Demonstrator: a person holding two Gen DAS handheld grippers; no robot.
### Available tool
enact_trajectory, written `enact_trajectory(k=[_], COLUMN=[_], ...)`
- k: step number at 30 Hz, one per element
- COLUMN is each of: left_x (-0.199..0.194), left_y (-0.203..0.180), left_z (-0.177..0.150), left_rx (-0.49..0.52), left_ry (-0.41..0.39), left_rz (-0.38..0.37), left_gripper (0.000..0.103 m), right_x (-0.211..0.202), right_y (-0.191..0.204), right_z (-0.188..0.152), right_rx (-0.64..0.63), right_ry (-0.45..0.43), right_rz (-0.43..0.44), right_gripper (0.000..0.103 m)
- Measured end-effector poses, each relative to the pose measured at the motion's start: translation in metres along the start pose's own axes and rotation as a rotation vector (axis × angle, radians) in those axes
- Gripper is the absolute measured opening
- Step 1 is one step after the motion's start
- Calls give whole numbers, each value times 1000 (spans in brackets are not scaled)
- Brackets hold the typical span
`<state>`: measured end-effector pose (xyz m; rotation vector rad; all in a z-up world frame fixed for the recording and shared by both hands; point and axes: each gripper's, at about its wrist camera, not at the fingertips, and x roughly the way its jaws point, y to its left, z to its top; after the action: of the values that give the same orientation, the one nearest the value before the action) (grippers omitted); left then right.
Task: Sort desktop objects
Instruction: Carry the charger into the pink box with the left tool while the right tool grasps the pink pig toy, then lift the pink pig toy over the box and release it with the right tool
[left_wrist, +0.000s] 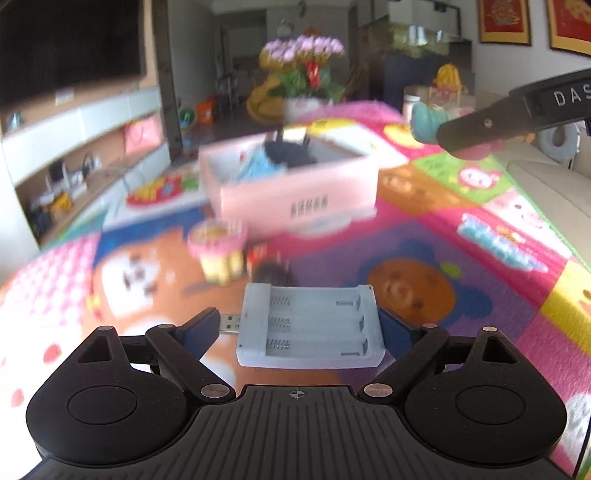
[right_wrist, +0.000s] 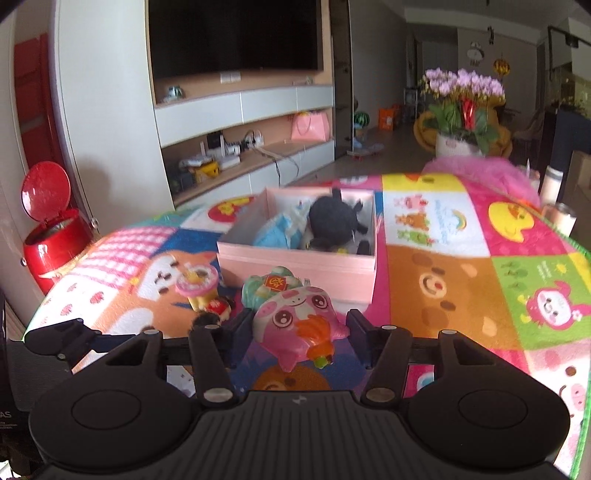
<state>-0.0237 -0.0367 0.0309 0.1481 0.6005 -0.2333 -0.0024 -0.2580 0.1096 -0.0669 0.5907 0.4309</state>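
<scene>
My left gripper is shut lengthwise on a pale blue battery charger: its USB plug meets the left finger and its far end meets the right finger. It hangs above the cartoon mat. My right gripper is shut on a pink-and-teal pig squishy toy. In the left wrist view that gripper shows at the upper right with the toy, raised beside the pink box. The pink box holds a black plush and a blue soft item.
A pink-topped yellow toy and a small red-dressed doll lie on the mat in front of the box. A red bin with its lid up stands to the left. Two cups stand at the mat's right edge.
</scene>
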Motion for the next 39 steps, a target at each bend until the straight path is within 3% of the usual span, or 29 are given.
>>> enact_trajectory(k=[5,8,11,15,21,28,33,37,39], left_x=[7,30,61,96,70,43,43,42,38], left_y=[-3,2,5,13,62,96,109,115,119], left_z=[51,87,121,146,104,30,5,-6,-8], left_rx=[79,57,28,30,-105,-208,-266,-282,-295], left_ry=[-144,-228,-314,-287,-227,-140,-106,-93,-97], left_rz=[25,54,21,6,29,70,42,43,45], left_gripper=[94,94,95,97,101,101,101,101,101], right_x=[-29,-36,-33,-16,19,102,175,234,259], right_y=[-2,-10,-20,-29,-34,-28,1,34,46], right_z=[30,55,76,96,107,125,143,155,157], right_rx=[-2,15,37,25,-11,60,81,11,-38], right_ry=[-169,-262,-313,-317,-251,-90,7,26,36], right_rz=[-39,-95,-136,-190,-206,-99,-41,-79,-95], right_gripper=[55,55,55,55,55,54,54,54,62])
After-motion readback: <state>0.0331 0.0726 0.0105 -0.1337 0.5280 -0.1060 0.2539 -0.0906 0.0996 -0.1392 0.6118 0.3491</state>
